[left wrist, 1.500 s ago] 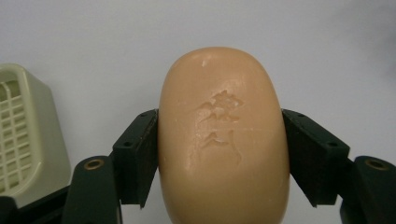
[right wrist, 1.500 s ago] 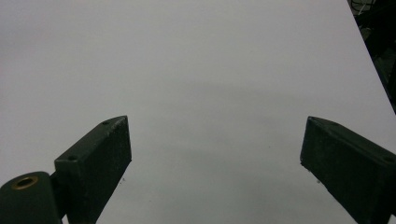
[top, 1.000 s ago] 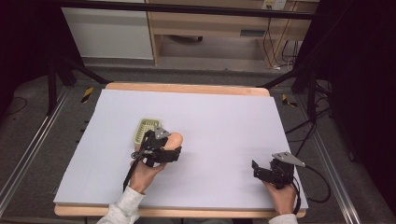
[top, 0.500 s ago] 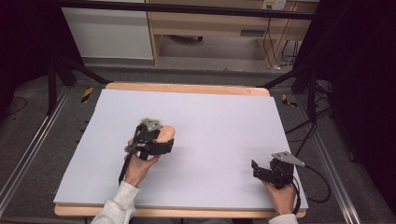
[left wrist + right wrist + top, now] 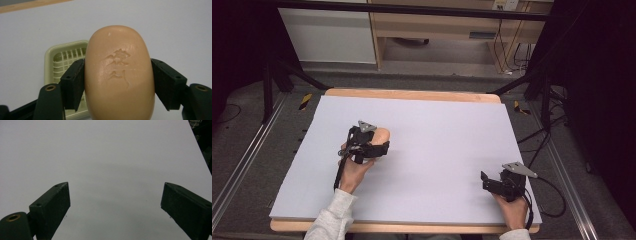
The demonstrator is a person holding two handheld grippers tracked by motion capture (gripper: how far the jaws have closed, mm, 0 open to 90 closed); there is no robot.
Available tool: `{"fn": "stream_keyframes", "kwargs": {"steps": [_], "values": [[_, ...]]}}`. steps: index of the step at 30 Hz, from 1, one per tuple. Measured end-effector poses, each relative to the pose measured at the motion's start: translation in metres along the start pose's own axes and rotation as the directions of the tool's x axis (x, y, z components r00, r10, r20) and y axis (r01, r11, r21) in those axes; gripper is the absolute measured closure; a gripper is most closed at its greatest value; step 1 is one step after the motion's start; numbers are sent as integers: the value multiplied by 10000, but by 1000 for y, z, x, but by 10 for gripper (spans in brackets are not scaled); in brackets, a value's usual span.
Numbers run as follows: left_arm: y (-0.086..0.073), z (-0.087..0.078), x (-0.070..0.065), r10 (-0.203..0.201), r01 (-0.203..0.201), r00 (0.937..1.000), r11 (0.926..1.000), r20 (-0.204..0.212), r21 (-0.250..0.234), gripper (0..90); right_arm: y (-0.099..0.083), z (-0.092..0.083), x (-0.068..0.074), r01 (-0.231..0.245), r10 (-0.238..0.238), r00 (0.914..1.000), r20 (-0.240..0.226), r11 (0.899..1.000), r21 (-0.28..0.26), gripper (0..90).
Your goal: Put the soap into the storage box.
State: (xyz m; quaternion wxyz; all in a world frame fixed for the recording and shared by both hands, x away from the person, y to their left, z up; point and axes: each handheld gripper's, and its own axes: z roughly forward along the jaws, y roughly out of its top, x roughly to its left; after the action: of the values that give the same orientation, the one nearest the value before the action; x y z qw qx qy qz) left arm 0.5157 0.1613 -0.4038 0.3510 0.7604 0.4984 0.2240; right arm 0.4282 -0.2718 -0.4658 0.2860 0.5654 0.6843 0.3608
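My left gripper [image 5: 374, 145] is shut on a peach-coloured oval bar of soap [image 5: 382, 134] at the left of the white table top [image 5: 447, 135]. In the left gripper view the soap [image 5: 118, 72] sits between the two black pads [image 5: 73, 85], with a stamped mark on its face. Behind and below it lies a pale green slotted soap dish [image 5: 62, 58], partly hidden by the soap and the jaw. My right gripper [image 5: 486, 181] rests near the table's front right, open, and holds nothing [image 5: 115, 202].
A wooden edge [image 5: 412, 94] runs along the far side of the table. Metal rails [image 5: 242, 165] flank the table on the floor, and cables [image 5: 552, 200] trail at the right. Cabinets stand beyond the far edge.
My left gripper carried the soap left and away from the person, and now sits over the soap dish, which it covers in the high view. The right gripper stayed put.
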Motion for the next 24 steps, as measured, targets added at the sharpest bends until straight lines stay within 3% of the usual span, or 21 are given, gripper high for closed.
{"fn": "stream_keyframes", "kwargs": {"steps": [12, 24], "values": [[5, 13, 23, -410, 409, 9987, 9992, -298, -27, 313, 0, 3, 2, 73, -73, 10000, 10, 10000, 58, 90], [6, 27, 33, -428, 437, 9977, 9989, -521, 153, 313, 0, 3, 2, 22, -22, 10000, 34, 10000, 86, 89]]}}
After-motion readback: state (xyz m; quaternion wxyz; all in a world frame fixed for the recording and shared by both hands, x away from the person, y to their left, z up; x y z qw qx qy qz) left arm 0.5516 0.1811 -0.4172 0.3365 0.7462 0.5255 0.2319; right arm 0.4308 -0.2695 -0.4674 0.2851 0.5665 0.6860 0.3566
